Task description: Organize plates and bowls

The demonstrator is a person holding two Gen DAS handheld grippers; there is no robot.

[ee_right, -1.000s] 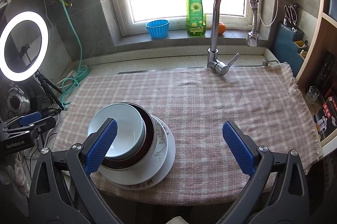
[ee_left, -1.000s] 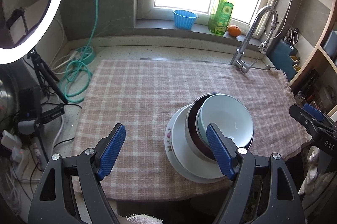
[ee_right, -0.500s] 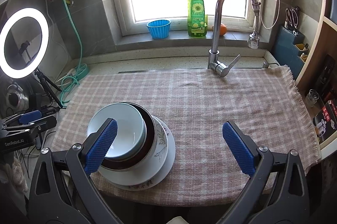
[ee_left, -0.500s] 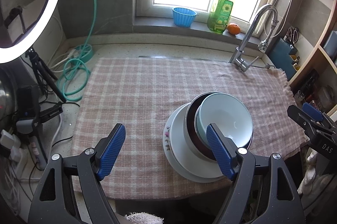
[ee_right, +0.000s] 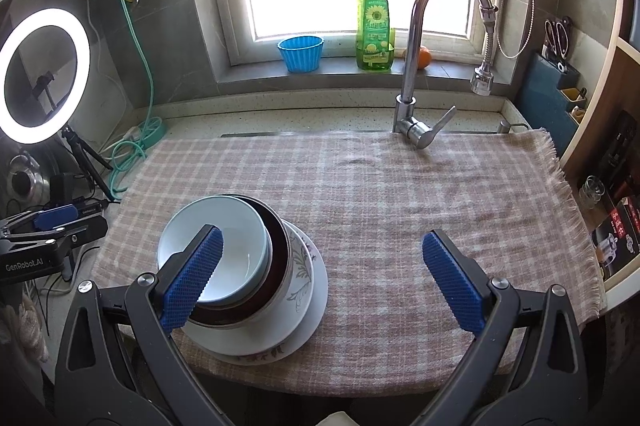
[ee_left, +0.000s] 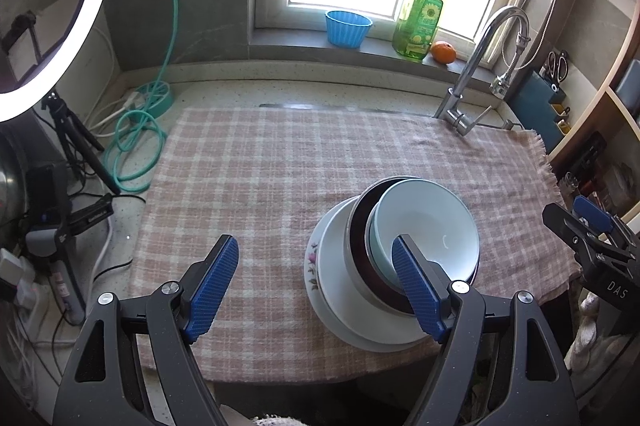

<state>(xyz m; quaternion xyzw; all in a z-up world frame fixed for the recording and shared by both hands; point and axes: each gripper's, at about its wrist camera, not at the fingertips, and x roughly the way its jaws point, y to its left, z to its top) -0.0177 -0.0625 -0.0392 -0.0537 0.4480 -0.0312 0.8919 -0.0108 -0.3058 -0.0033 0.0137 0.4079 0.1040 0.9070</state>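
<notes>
Cloth (ee_right: pixel 380 194) covers the counter; stack sits at its near edge: floral plate (ee_right: pixel 308 322) at the bottom, white bowl (ee_left: pixel 340 266), dark-lined bowl (ee_right: pixel 278 246), pale blue bowl (ee_left: pixel 432 222) on top, nested slightly off-centre. Looks like glazed ceramic, so likely rigid, heavy, slick and chippable; I'd pinch a rim wall and lift one piece at a time. Left gripper (ee_left: pixel 316 290) and right gripper (ee_right: pixel 320 278) both gape wide and empty, each with one pad over the stack.

Both claws (ee_left: pixel 314 284) (ee_right: pixel 320 276): black arms w/ silver screws, blue knurled pads (ee_left: pixel 212 290).
</notes>
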